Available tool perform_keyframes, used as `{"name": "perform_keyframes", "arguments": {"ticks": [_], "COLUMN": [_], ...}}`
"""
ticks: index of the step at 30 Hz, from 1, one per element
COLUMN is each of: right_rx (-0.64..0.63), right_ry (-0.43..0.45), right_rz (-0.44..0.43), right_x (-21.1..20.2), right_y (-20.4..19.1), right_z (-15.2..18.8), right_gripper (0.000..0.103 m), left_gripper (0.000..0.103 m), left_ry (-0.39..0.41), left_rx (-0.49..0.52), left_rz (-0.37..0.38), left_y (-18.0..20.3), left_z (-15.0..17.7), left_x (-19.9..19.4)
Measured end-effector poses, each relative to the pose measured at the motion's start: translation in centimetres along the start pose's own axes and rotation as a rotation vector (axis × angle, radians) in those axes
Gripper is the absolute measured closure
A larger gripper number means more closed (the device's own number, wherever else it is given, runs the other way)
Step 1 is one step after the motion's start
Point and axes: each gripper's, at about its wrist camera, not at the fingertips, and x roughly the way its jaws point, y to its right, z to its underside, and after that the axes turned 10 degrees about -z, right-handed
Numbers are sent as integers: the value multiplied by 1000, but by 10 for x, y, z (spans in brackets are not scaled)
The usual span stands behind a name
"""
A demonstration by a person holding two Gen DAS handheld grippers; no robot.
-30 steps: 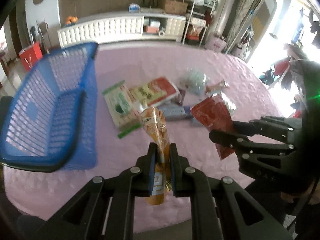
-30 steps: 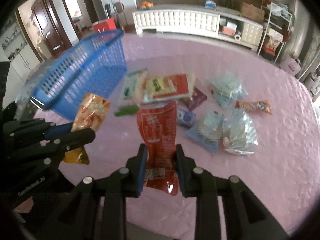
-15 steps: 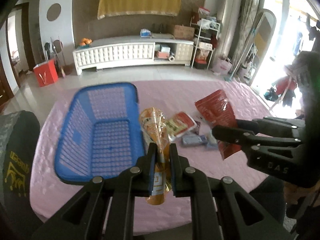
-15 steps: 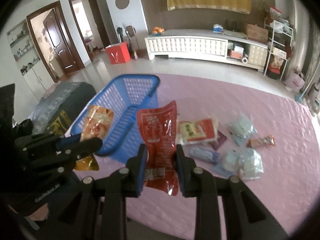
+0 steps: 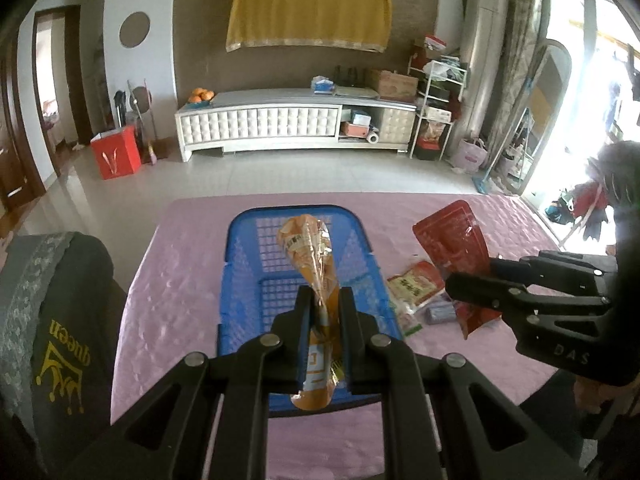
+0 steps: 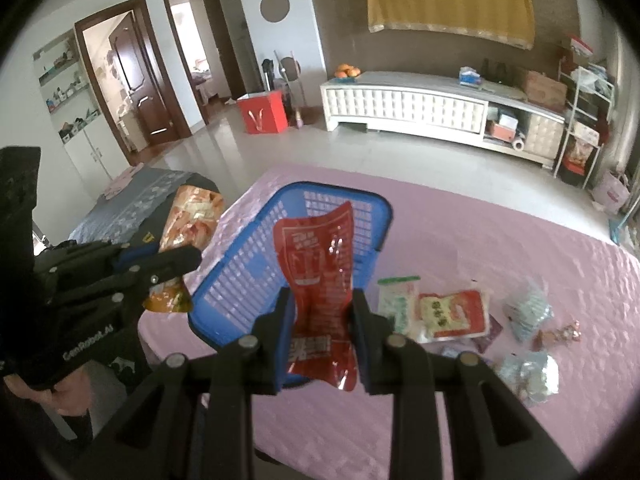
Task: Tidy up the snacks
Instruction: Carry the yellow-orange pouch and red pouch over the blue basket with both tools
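The left gripper (image 5: 324,300) is squeezing 1 orange snack bag (image 5: 310,256) tight and holding it up over the blue basket (image 5: 236,280); the right gripper (image 6: 322,300) is pinching 1 red snack pouch (image 6: 318,256) & holding it up by the basket's right side. 1 basket is sitting on the pink table (image 6: 500,248), w/ about 8 more snacks (image 6: 452,314) lying in a bunch to its right. The basket is sitting close to the table's left edge, w/ lots of bare pink cloth showing past the snacks.
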Motion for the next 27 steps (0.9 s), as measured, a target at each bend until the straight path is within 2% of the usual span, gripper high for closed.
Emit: {"name": "perform_keyframes", "arguments": {"ticks": [8,15,19,27], "right_rx": [70,101,103,84], "right_ry": [-81,-153,-186,-210], "right_rz": [-18,11,9,32], "right_x": [48,74,83,91], "right_y": [-3,-3,-6,-11], "right_z": [-5,5,9,18], "right_gripper": [71,71,71,71], "left_gripper": [91,91,91,89], "left_ry": [-88,-187,-202,-249], "left_rx": [-20,-82,-69,-81], "left_rz": [41,142,128,161], "left_y": [-16,-26,-20,-14], "left_z": [12,26,35,43], "left_x": [38,71,79,93]}}
